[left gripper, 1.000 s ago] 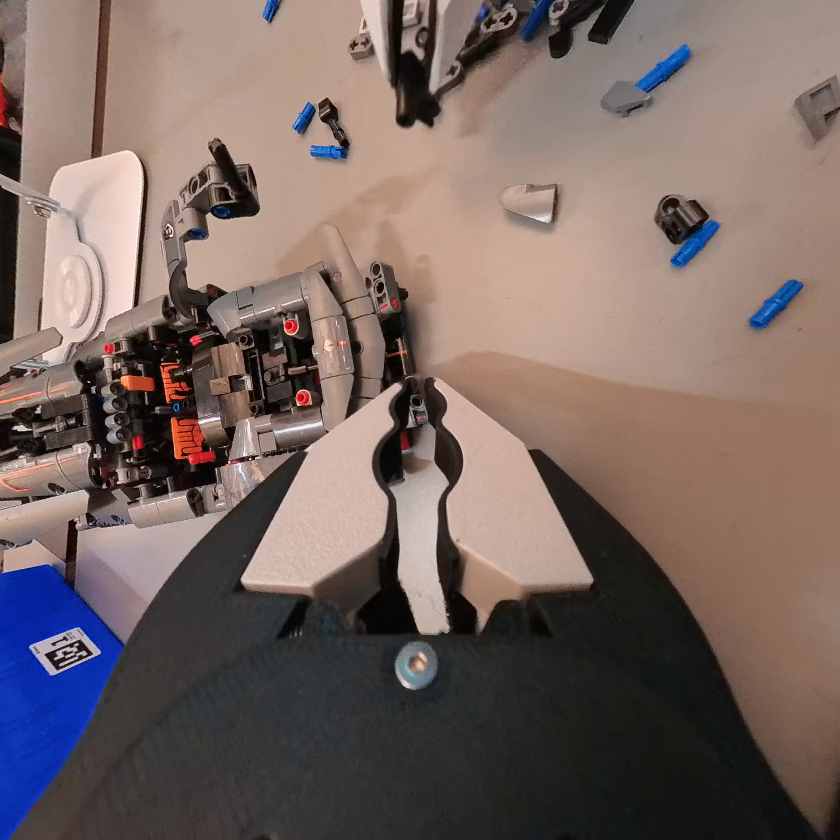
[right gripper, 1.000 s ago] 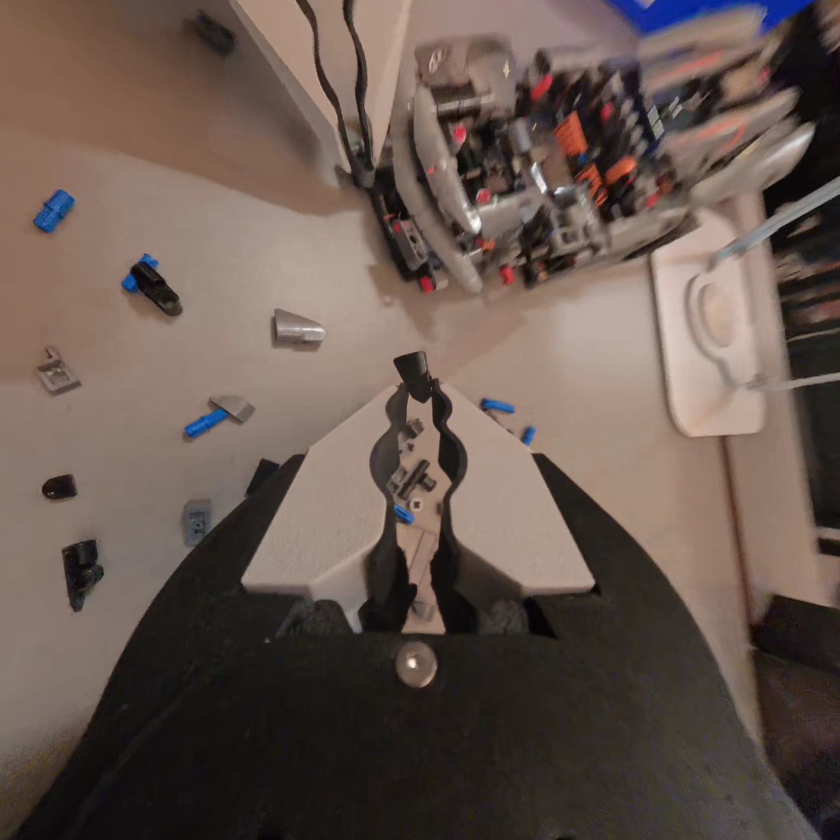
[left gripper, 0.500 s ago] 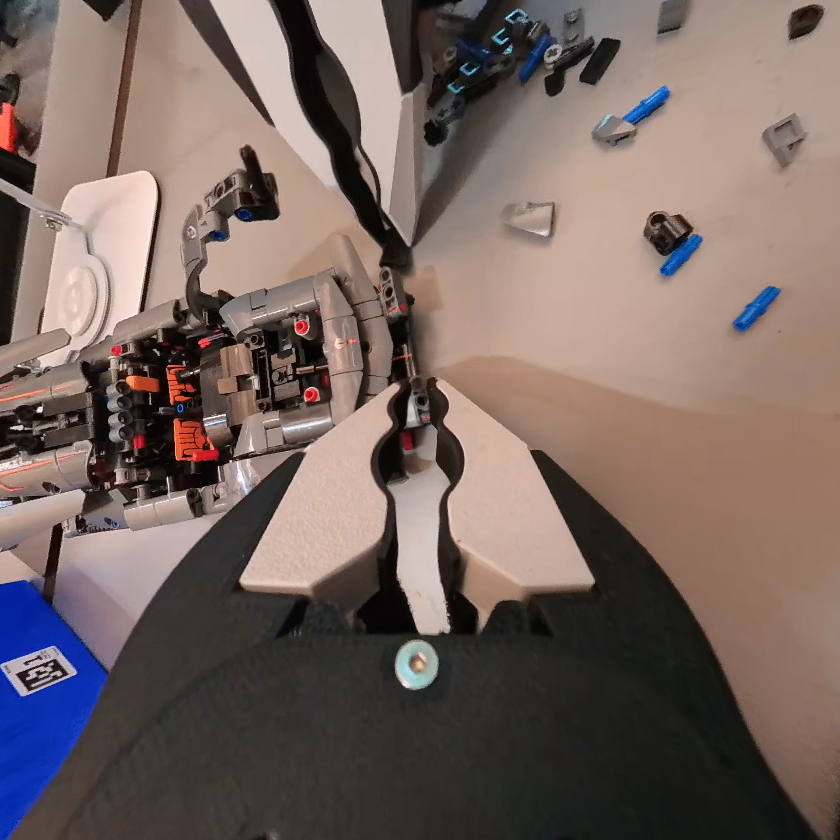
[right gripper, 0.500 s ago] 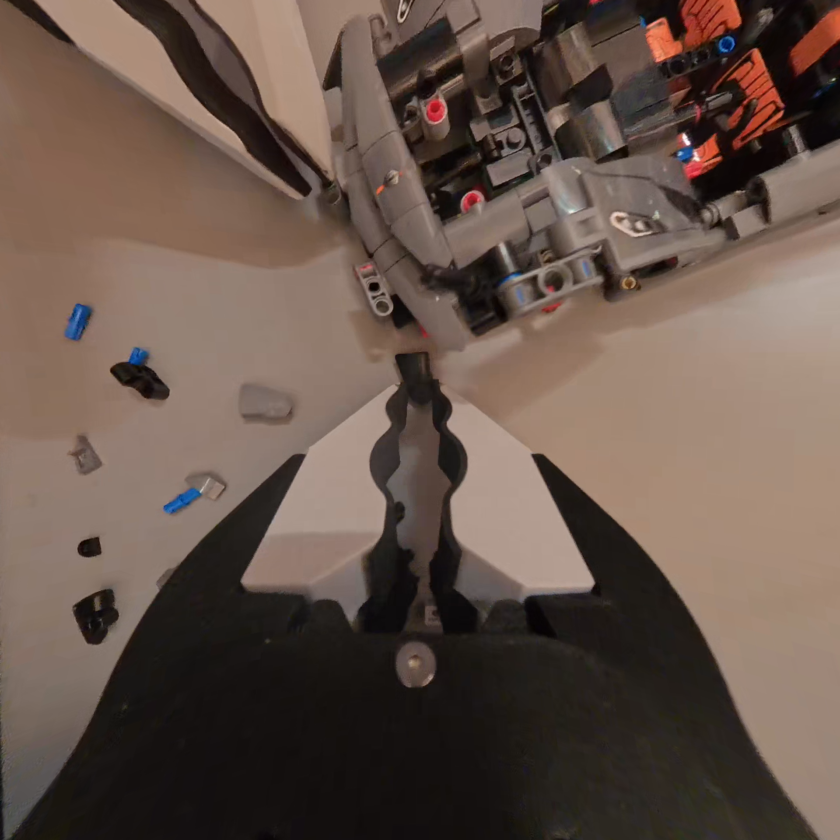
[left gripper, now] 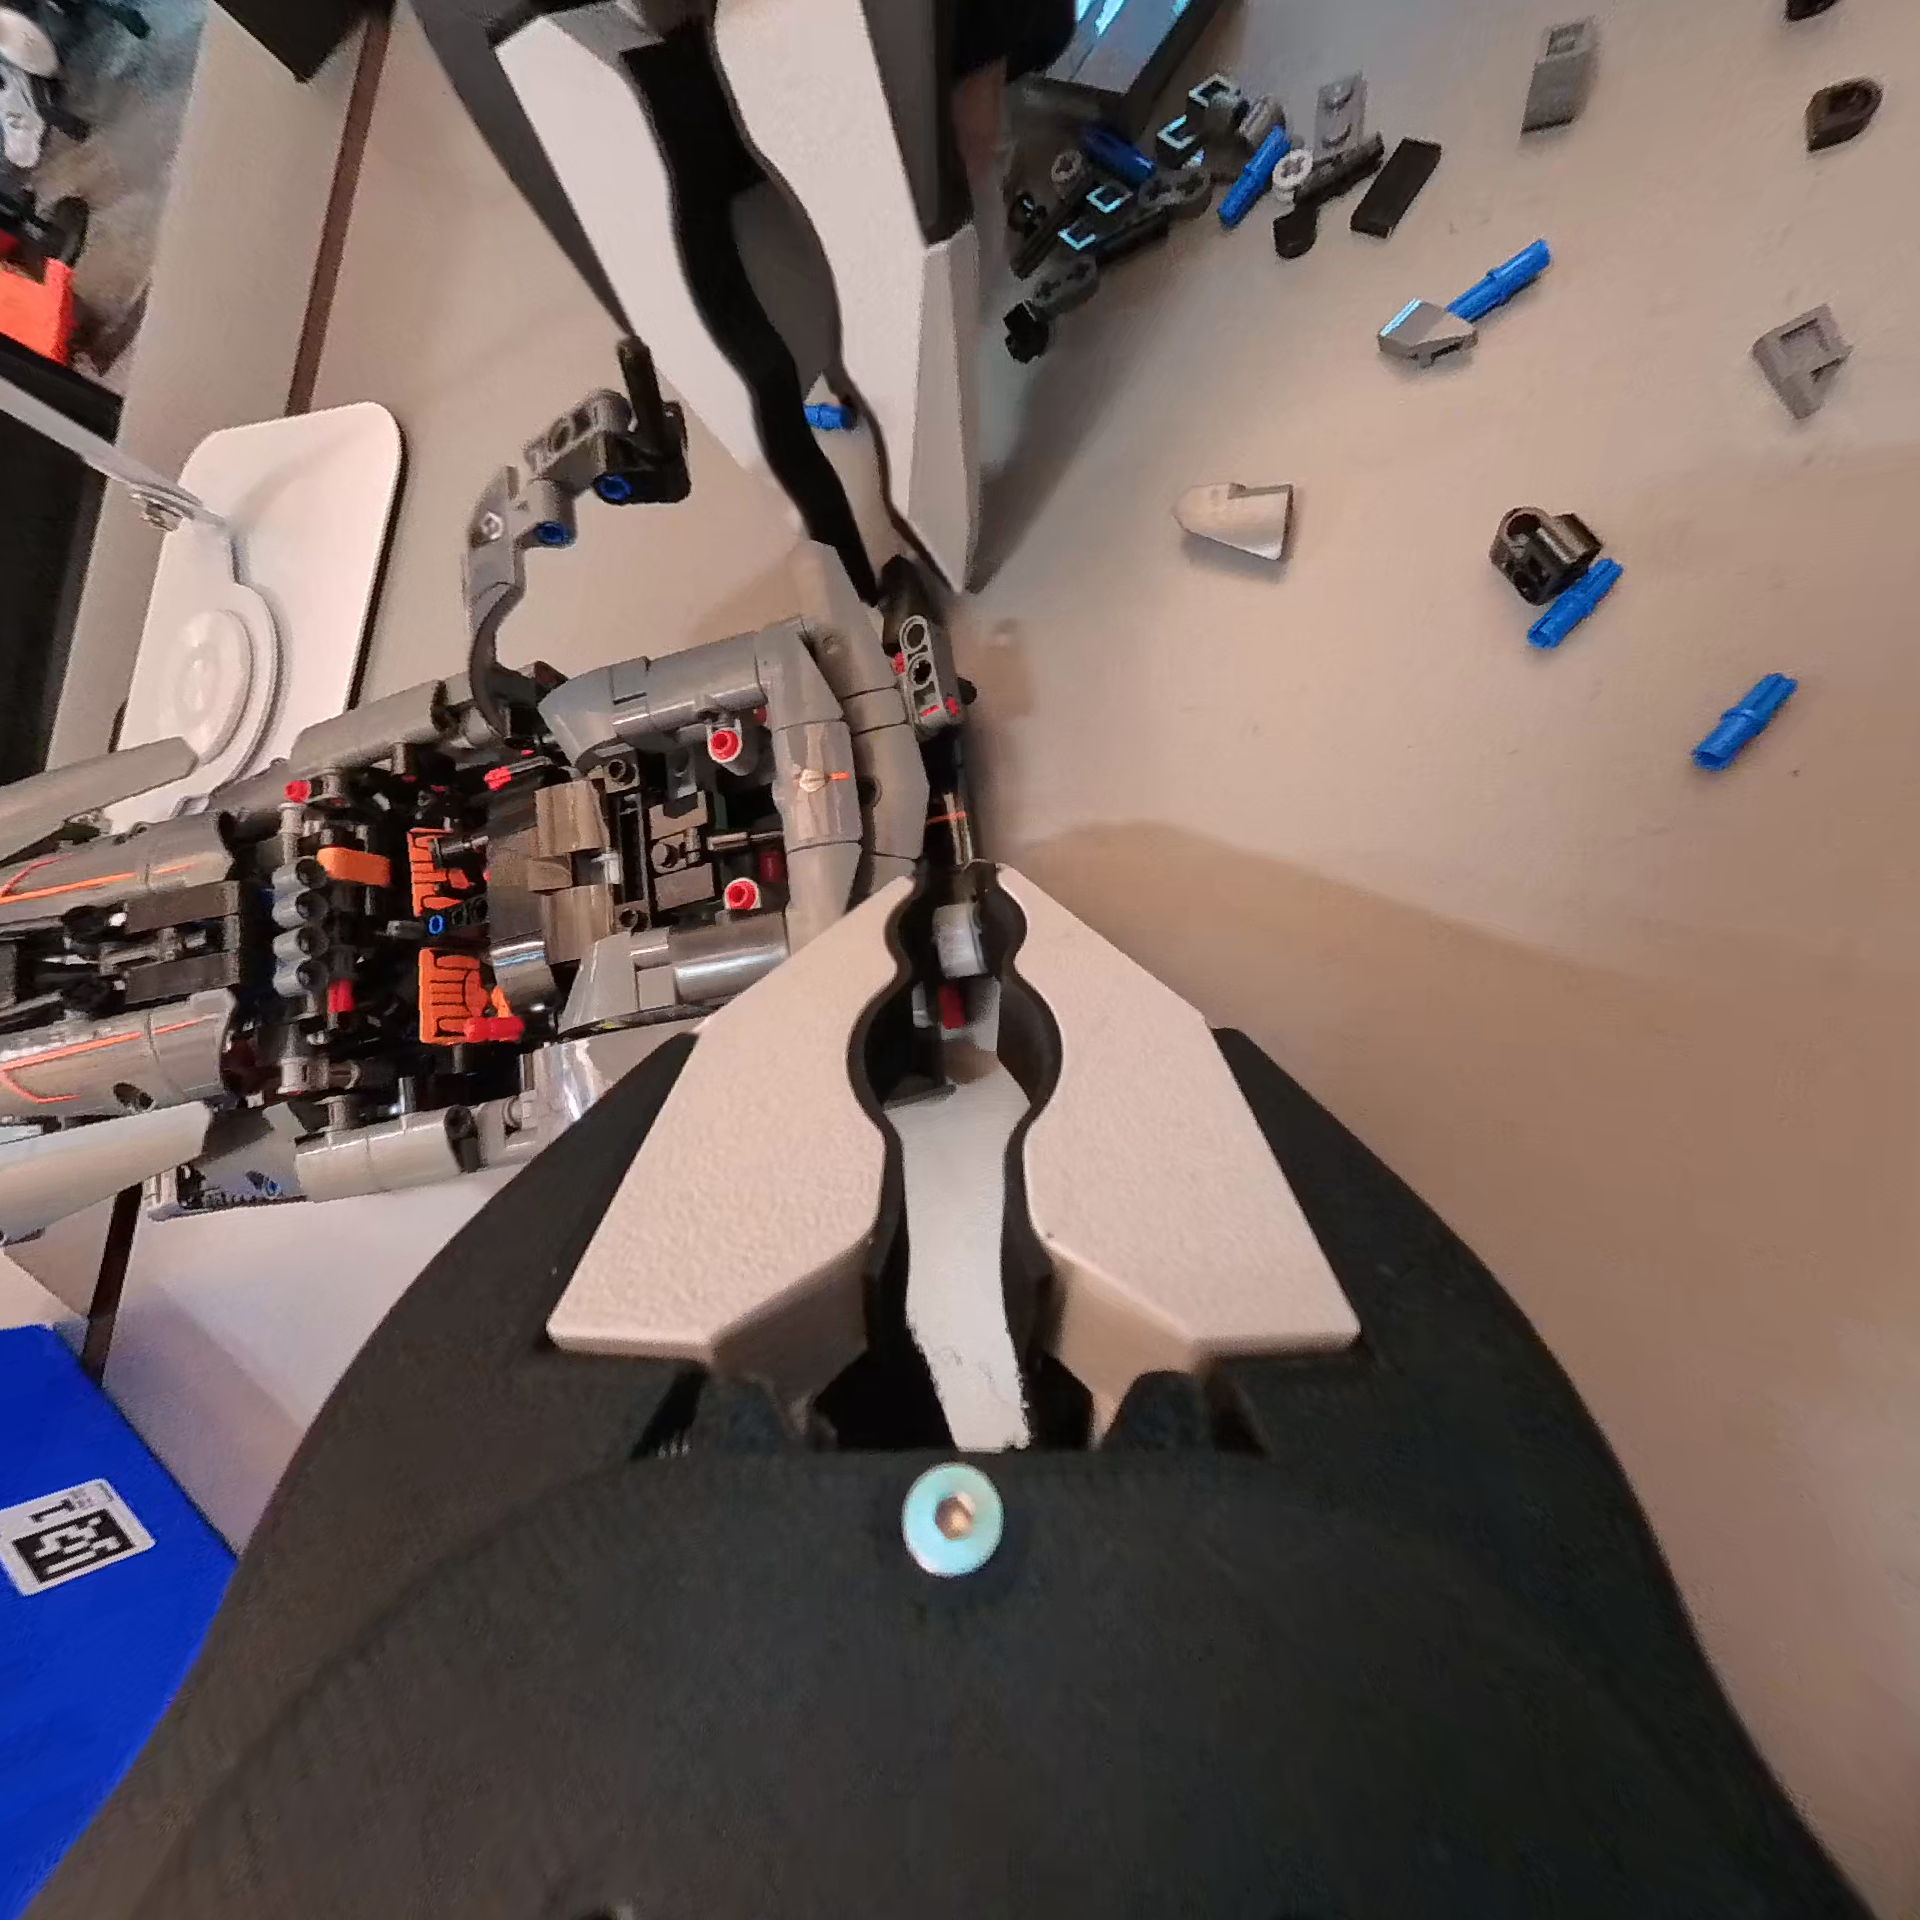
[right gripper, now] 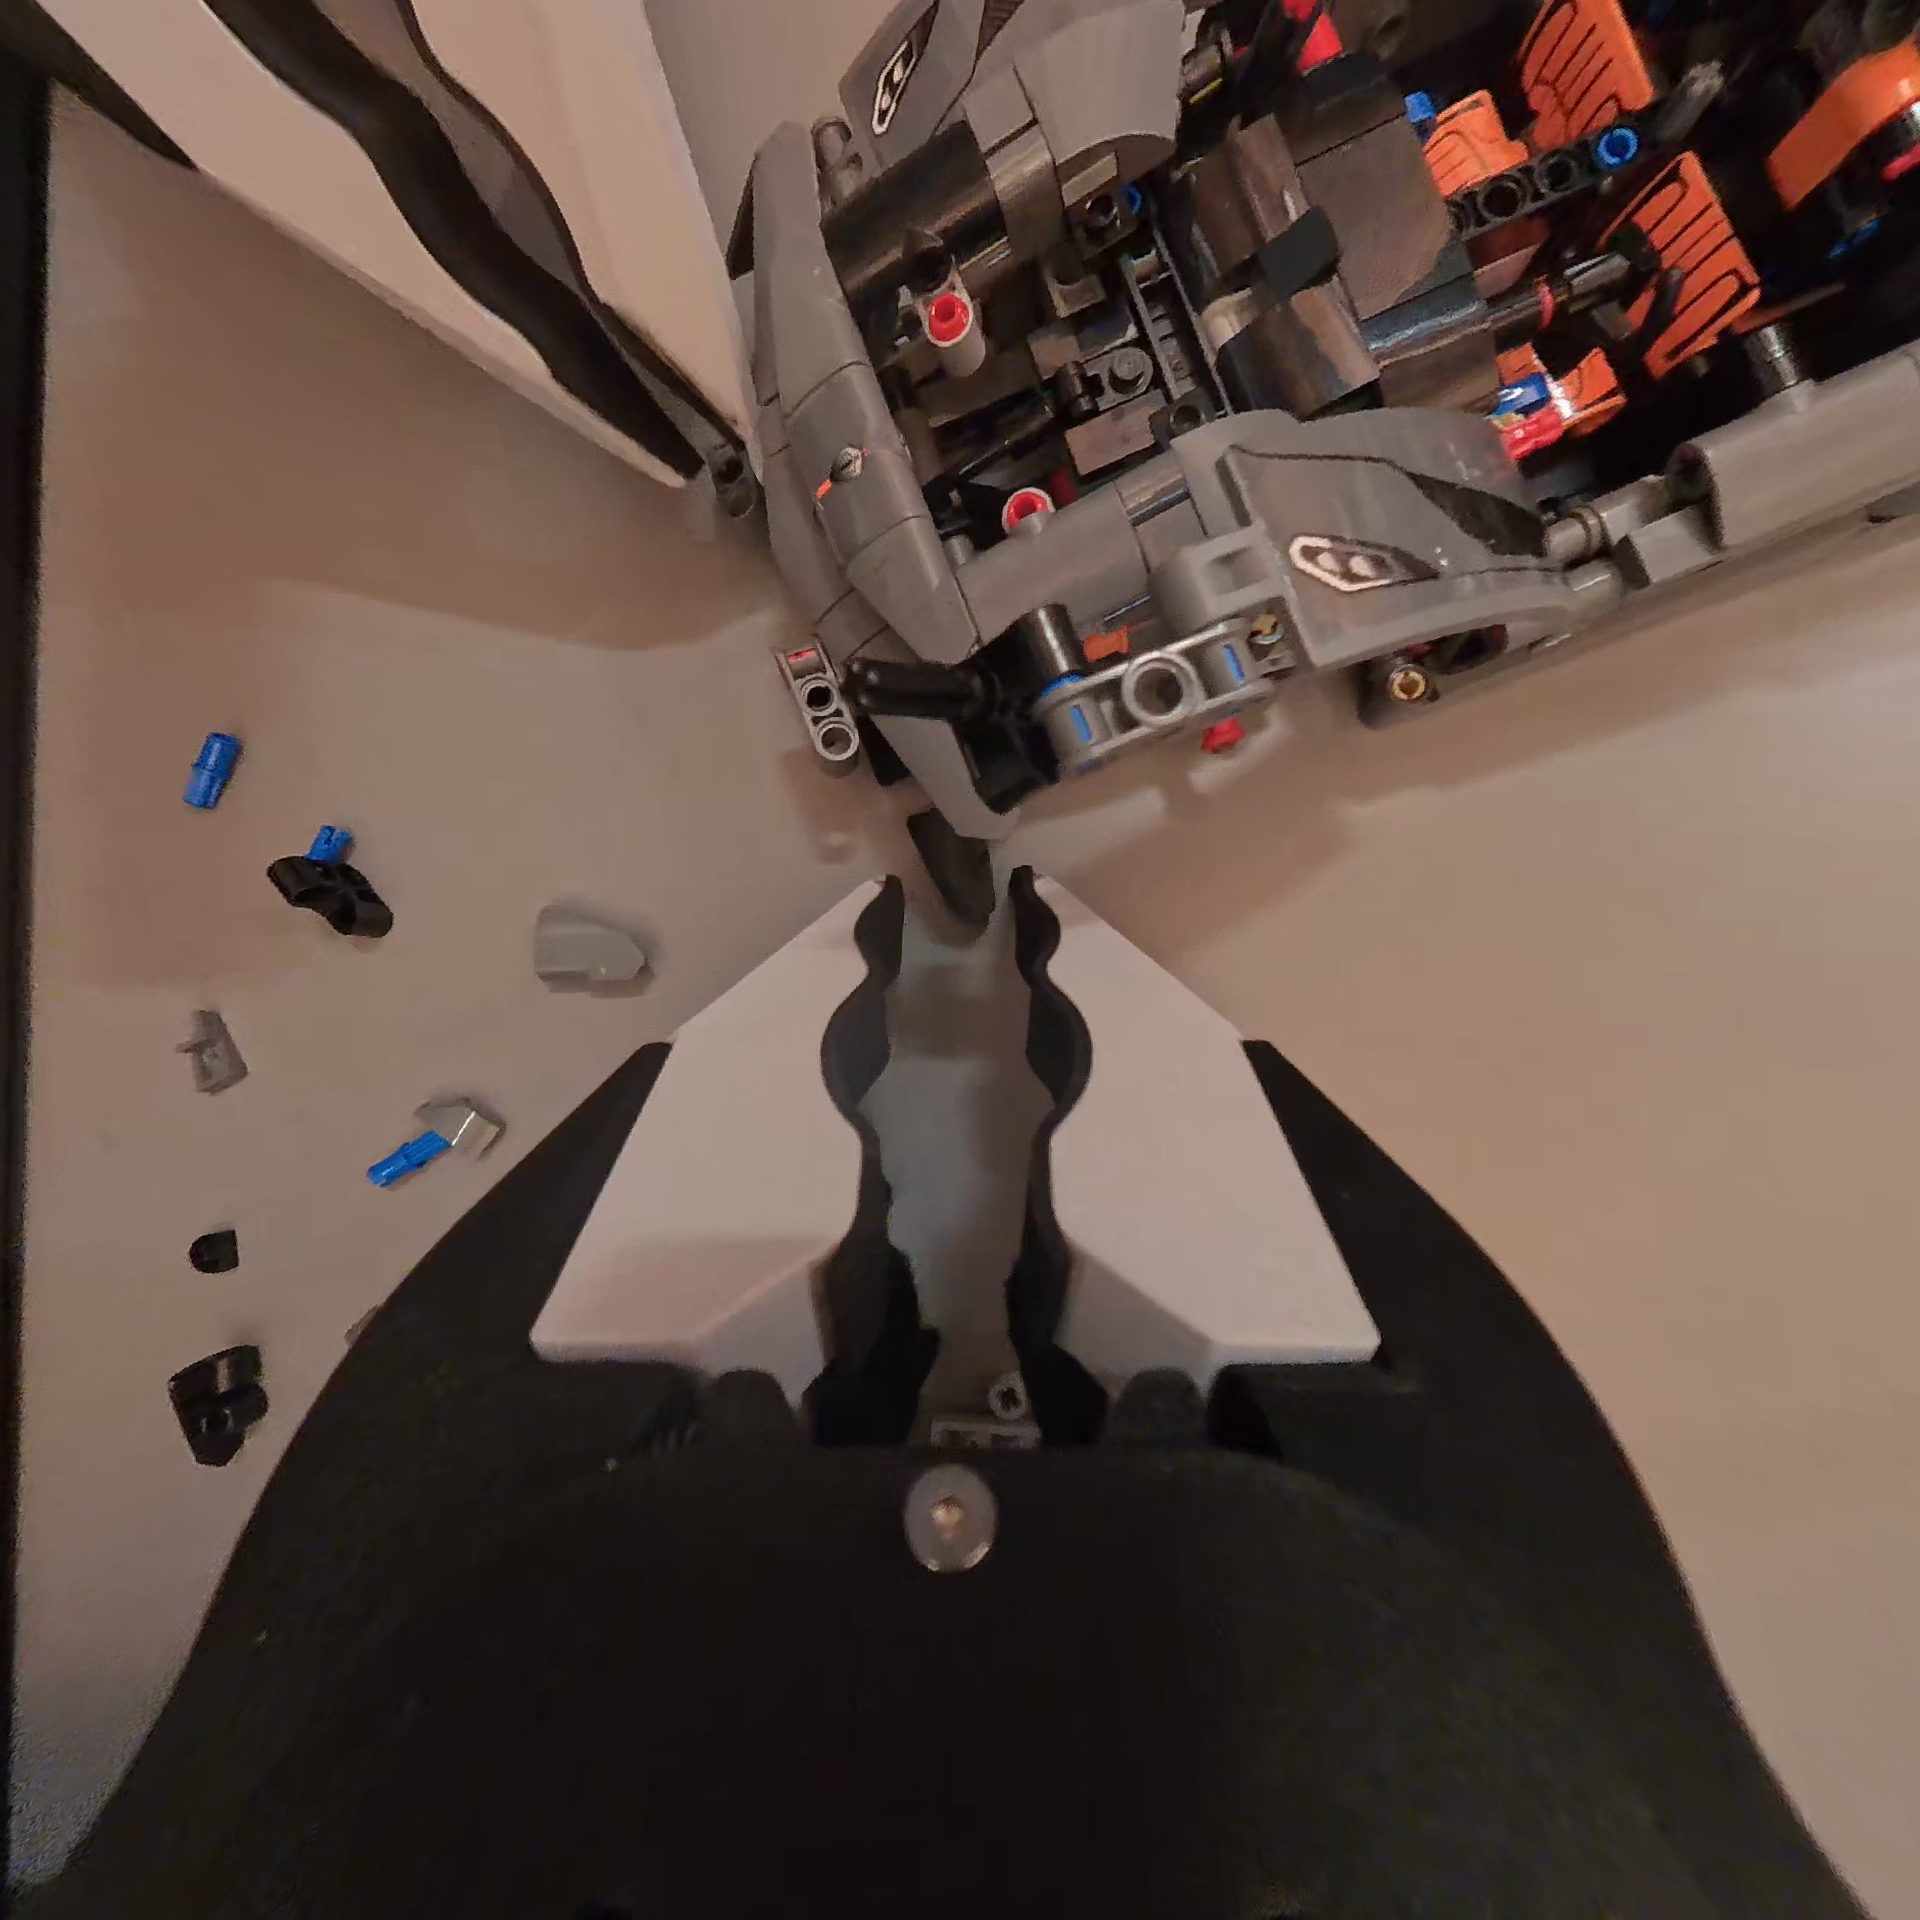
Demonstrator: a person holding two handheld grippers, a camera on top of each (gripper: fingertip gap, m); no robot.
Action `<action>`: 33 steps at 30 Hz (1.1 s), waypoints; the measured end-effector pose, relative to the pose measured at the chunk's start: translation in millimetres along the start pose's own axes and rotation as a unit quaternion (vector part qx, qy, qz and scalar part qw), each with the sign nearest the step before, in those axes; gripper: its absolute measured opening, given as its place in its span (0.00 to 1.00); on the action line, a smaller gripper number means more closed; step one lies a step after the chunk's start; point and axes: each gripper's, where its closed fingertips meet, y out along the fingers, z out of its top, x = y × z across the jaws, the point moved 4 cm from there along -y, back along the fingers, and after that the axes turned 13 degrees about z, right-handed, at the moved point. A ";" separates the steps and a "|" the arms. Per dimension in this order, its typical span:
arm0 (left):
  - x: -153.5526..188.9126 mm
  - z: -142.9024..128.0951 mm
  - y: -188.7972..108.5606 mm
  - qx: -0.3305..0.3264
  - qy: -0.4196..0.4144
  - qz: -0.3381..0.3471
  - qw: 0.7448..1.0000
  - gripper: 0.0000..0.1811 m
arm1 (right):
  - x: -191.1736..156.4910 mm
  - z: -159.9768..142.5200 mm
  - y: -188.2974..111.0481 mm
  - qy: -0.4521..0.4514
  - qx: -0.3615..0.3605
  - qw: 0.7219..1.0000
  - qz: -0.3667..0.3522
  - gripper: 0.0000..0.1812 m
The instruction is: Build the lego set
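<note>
Fitting a small black piece onto the end of the lego model.

The left gripper (left gripper: pixel 954 904), jaws narrow, clamps the grey model (left gripper: pixel 582 862) at its near end on the table (left gripper: pixel 1455 1039); the right gripper (right gripper: pixel 951 883), jaws closed on the black piece (right gripper: pixel 948 857), holds it against the model's curved end. Next, I judge, a straight, firm push to seat it.

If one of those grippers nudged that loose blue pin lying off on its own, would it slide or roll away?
Probably roll: the blue pin looks like a small round-bodied peg lying on its side on the smooth table. It likely weighs next to nothing, so a light touch could send it off. Being hard plastic, it should stay stiff but may be slippery to pinch.
</note>
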 end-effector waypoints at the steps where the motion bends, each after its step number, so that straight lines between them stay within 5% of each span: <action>1: -1.2 0.1 -1.1 0.003 -0.003 0.001 1.000 0.03 | -0.3 -0.7 0.4 -0.004 -0.001 1.000 -0.002 0.10; 13: -24.5 0.4 -15.4 0.045 -0.079 0.011 0.996 0.04 | 0.2 -1.9 1.2 -0.023 0.011 1.000 -0.003 0.04; 21: -40.7 -9.9 -21.4 0.032 -0.095 0.043 0.994 0.04 | -2.2 -1.4 0.8 -0.038 0.003 0.999 0.009 0.04; 33: -49.0 -38.6 -22.6 -0.031 -0.187 -0.005 0.982 0.09 | -1.1 1.5 3.7 -0.041 0.005 0.999 0.004 0.04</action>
